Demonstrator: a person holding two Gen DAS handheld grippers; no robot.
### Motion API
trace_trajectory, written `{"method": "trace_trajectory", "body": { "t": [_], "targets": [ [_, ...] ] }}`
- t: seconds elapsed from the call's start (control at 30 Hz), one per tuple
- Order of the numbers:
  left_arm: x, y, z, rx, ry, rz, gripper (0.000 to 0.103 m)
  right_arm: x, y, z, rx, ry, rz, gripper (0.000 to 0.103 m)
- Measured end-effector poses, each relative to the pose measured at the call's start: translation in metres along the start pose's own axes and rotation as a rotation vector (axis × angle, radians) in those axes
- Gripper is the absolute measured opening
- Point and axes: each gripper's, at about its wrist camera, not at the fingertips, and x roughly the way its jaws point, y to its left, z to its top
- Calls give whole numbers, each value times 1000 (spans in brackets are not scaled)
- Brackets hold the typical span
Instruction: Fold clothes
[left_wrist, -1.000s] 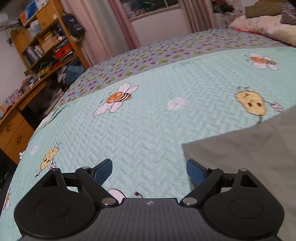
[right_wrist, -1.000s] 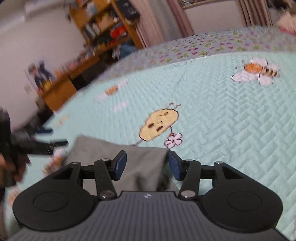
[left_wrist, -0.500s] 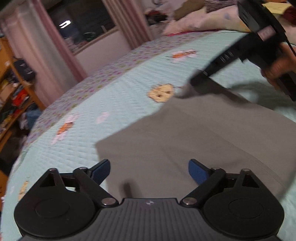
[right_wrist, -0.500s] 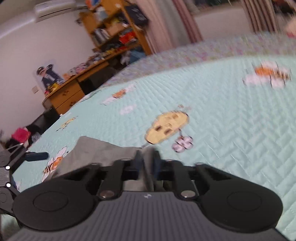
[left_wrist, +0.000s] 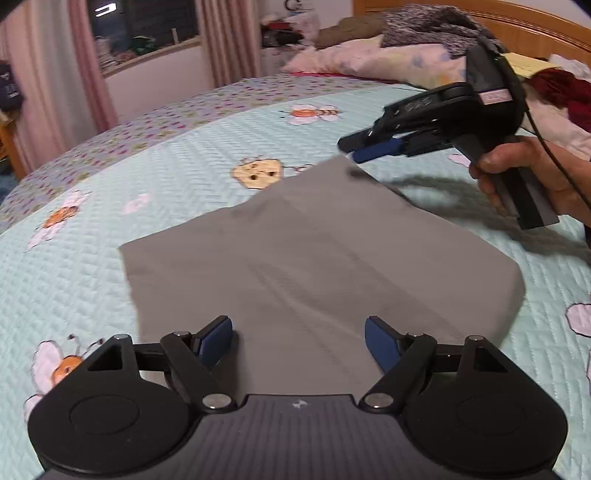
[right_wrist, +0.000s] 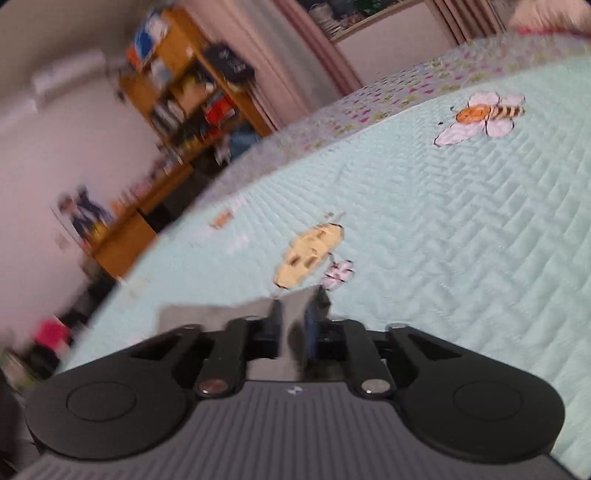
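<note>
I had the left gripper (left_wrist: 299, 332) low over the near edge of the grey cloth (left_wrist: 314, 251). Its jaws stood wide apart and had just been closing a little. The cloth lay flat under the gap between them, and neither blue pad (left_wrist: 216, 341) pinched it.

The cloth itself lay spread flat on the pale green bedspread (left_wrist: 166, 166), one layer of plain grey with a faint seam running away from me.

At the cloth's far corner I held the right gripper (left_wrist: 354, 147), with the hand (left_wrist: 524, 173) around its handle off to the cloth's right and a cable trailing from it. In that gripper's own view (right_wrist: 295, 321) the picture was blurred. Its jaws had just been opening. A narrow gap showed between the pads, and the corner of the cloth (right_wrist: 221, 314) sat in that gap. I could not tell whether the fabric still touched either pad.

Just beyond that corner of the cloth a yellow beehive print (left_wrist: 256, 173) sat on the bedspread, and farther beyond it a bee print (left_wrist: 308, 112). Past the cloth on the far right, pillows (left_wrist: 388, 59) and heaped clothes lay against a wooden headboard (left_wrist: 535, 26). Straight beyond the cloth hung pink curtains (left_wrist: 229, 40), and far off to its left stood a wooden shelf (right_wrist: 192, 92) crowded with things.
</note>
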Motion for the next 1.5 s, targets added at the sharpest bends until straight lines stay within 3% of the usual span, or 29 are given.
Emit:
{"method": "trace_trajectory", "body": {
  "t": [0.07,0.17,0.23,0.3,0.4,0.53,0.67,0.77,0.83,0.9,0.97,1.03,1.17,1.23,1.27,1.33,1.37,1.43,1.5],
  "targets": [
    [-2,3,0,-19,-2,19,85,6,-5,5,6,-12,1,63],
    [-4,11,2,-48,-2,36,90,26,-15,11,18,34,48,61],
    [-2,13,1,-60,4,54,92,39,-13,11,-14,84,45,47],
    [1,15,-1,-70,14,61,93,41,-4,8,-75,93,35,9],
    [1,19,-2,-93,22,40,93,33,14,4,-160,56,47,7],
    [-8,21,-6,-98,12,-38,94,6,22,8,-23,20,120,7],
    [-8,14,-9,-55,25,-84,95,12,-4,9,45,81,-23,7],
    [-6,9,-8,-41,42,-99,95,16,-14,4,63,60,-48,9],
    [-9,7,-8,-45,44,-103,95,19,-20,1,75,45,-61,16],
    [-16,8,-10,-57,37,-105,95,3,-18,2,90,-19,-74,34],
    [-25,9,-11,-77,19,-90,95,-20,-10,2,72,-87,-92,41],
    [-35,14,-11,-112,-15,-60,95,-41,3,-4,43,-105,-35,42],
    [-43,31,-9,-266,-97,-45,100,-61,26,-30,124,-61,187,62],
    [-23,41,-12,-357,-21,-85,97,-49,24,-49,231,40,269,62],
    [-10,43,-13,-382,38,-100,93,-39,22,-57,233,96,213,62],
    [1,36,-13,-328,108,-29,90,-23,18,-72,181,171,88,37],
    [1,32,-11,-304,121,2,90,-28,19,-70,177,162,79,29],
    [-12,31,-5,-327,106,-15,86,-41,22,-66,182,138,73,32],
    [-30,30,-1,-368,51,-55,87,-59,34,-63,169,100,137,32]
  ]
}}
